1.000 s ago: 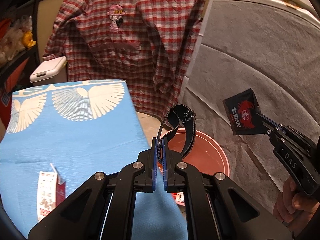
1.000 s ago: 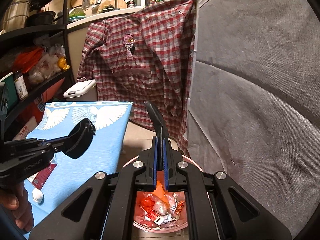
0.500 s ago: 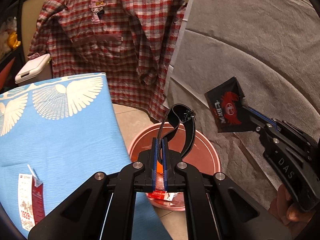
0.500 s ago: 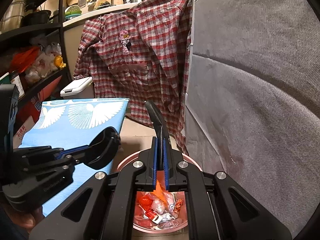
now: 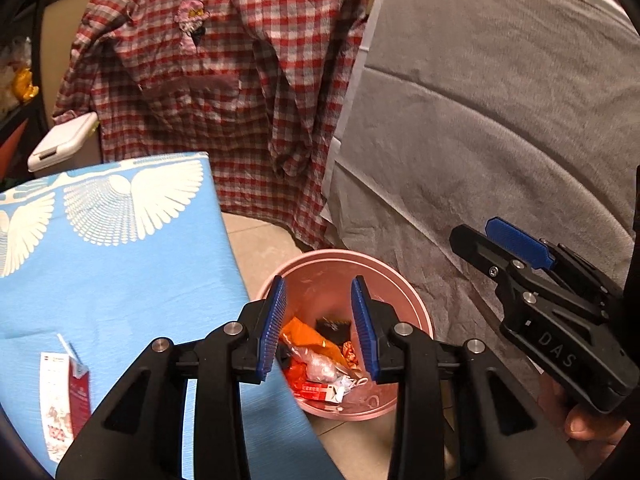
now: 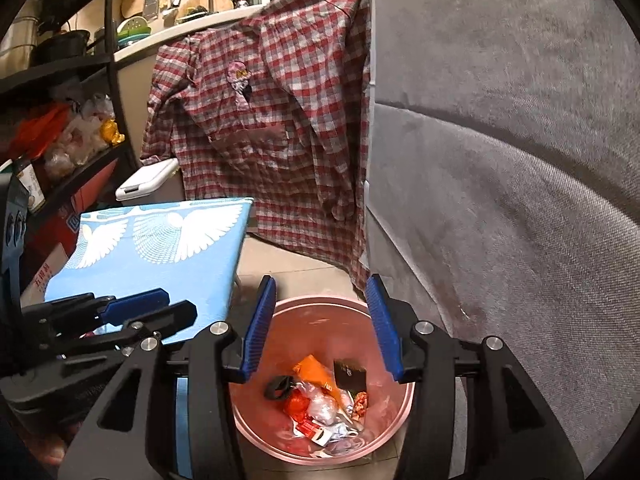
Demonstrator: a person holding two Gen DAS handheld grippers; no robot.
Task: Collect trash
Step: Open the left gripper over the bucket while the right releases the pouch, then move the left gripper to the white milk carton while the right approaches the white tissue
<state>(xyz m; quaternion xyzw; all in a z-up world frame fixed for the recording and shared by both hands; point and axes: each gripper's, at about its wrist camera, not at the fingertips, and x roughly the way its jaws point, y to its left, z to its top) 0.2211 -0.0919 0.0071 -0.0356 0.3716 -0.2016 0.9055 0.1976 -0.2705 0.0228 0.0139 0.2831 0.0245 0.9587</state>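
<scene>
A pink trash bin (image 5: 404,292) (image 6: 384,432) stands on the floor beside the blue table and holds several wrappers. The black packet (image 6: 351,375) (image 5: 332,326) and the black curled strip (image 6: 279,387) lie inside it on the other trash. My left gripper (image 5: 319,330) is open and empty above the bin. My right gripper (image 6: 322,326) is open and empty above the bin; it also shows at the right of the left wrist view (image 5: 500,244). A red and white carton (image 5: 64,396) lies on the blue tablecloth (image 5: 120,264).
A plaid shirt (image 5: 224,80) hangs behind the bin. A grey fabric surface (image 6: 520,160) rises on the right. A white lidded bin (image 6: 146,178) and dark shelves (image 6: 60,128) with bags stand at the left. Tiled floor (image 6: 288,266) shows between table and shirt.
Both grippers opened. The black strip left the left gripper and the black packet left the right gripper; both now lie in the bin. Both grippers moved closer over the bin.
</scene>
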